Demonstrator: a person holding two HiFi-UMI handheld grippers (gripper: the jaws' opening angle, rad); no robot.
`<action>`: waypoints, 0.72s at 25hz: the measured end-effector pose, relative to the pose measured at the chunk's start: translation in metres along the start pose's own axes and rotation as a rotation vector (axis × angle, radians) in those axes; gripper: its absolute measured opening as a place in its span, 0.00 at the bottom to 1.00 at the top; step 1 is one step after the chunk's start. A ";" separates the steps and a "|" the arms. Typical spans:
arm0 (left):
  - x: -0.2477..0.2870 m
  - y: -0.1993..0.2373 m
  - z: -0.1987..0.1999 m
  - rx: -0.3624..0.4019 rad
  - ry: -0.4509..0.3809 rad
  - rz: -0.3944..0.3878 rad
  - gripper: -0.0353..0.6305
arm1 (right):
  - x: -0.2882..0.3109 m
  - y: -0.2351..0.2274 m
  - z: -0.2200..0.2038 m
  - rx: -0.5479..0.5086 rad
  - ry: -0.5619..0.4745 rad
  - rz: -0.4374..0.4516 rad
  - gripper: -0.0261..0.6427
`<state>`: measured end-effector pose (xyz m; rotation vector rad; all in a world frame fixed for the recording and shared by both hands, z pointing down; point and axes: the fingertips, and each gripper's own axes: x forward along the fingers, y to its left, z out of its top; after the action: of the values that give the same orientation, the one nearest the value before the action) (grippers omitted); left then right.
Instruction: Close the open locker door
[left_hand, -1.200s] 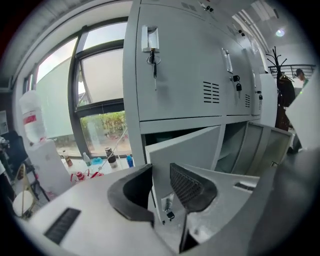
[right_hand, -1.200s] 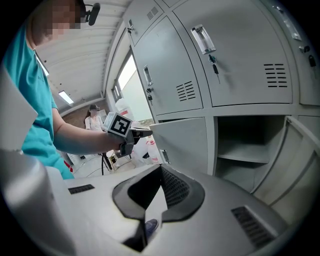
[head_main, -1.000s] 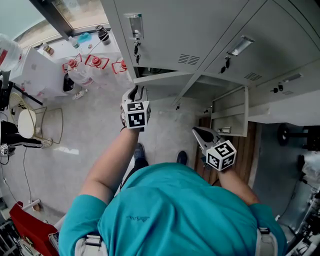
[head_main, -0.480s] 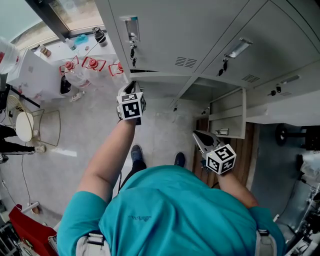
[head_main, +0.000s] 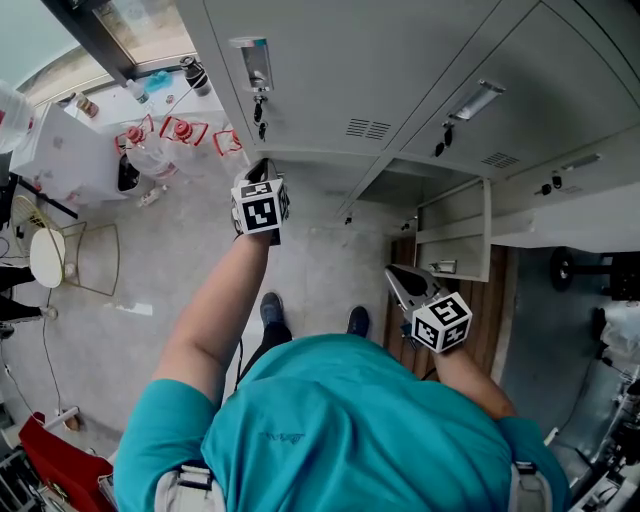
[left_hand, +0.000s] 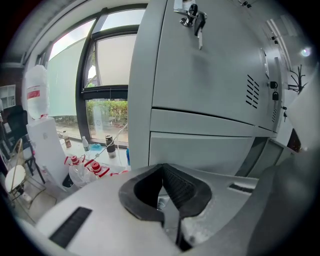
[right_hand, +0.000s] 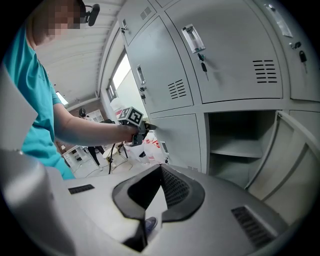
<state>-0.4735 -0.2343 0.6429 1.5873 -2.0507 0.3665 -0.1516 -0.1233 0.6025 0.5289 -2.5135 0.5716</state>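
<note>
Progress was nil: locker door (right_hand: 292, 160) hung wide open while your left hand-held gripper (left_hand: 161, 172) and right hand-held gripper (right_hand: 161, 170) sat clamped shut, empty.

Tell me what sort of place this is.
Probably a workplace locker room: rows of grey metal lockers, keys hanging in locks, one locker door open, water bottles by a window.

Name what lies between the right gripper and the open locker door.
Nothing: the right gripper view shows the stretch from right gripper to open locker door bare.
</note>
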 end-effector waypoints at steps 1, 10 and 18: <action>0.003 0.001 0.002 0.000 -0.002 0.001 0.07 | 0.000 -0.001 0.000 0.001 -0.001 -0.001 0.04; 0.011 0.002 0.011 0.003 0.014 0.020 0.07 | -0.006 -0.008 0.004 0.010 -0.021 -0.008 0.04; 0.004 -0.006 0.010 0.021 0.008 -0.036 0.07 | -0.015 -0.004 0.009 0.003 -0.040 -0.015 0.04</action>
<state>-0.4705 -0.2447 0.6363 1.6302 -2.0158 0.3816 -0.1409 -0.1270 0.5881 0.5657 -2.5448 0.5650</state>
